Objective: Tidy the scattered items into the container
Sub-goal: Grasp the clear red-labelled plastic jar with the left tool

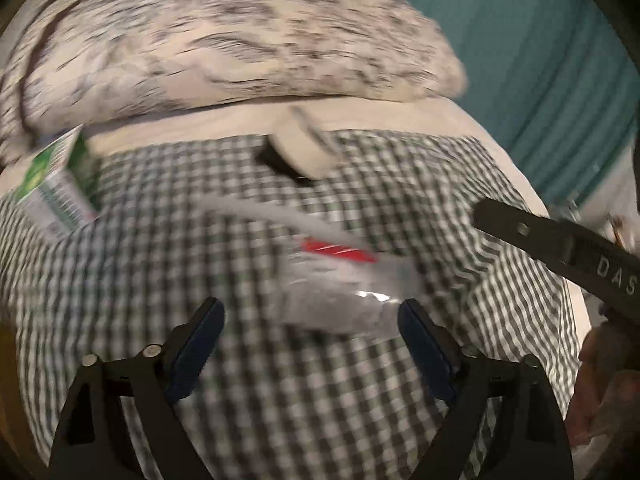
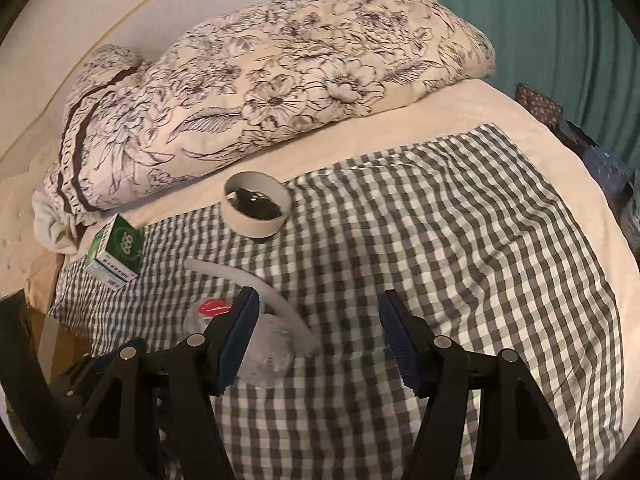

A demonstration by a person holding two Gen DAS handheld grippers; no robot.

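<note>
On a green-and-white checked cloth stands a white round container with something dark inside. A curved white tube, a clear plastic bottle with a red cap and a green box lie in front of it and to its left. My right gripper hovers open over the cloth, with the tube's end and the bottle by its left finger. In the blurred left wrist view, my left gripper is open just short of the bottle. The container lies beyond.
A floral duvet is heaped along the far side of the bed. A teal curtain hangs at the right. One finger of the right gripper and a hand reach in at the right of the left wrist view. The green box sits far left.
</note>
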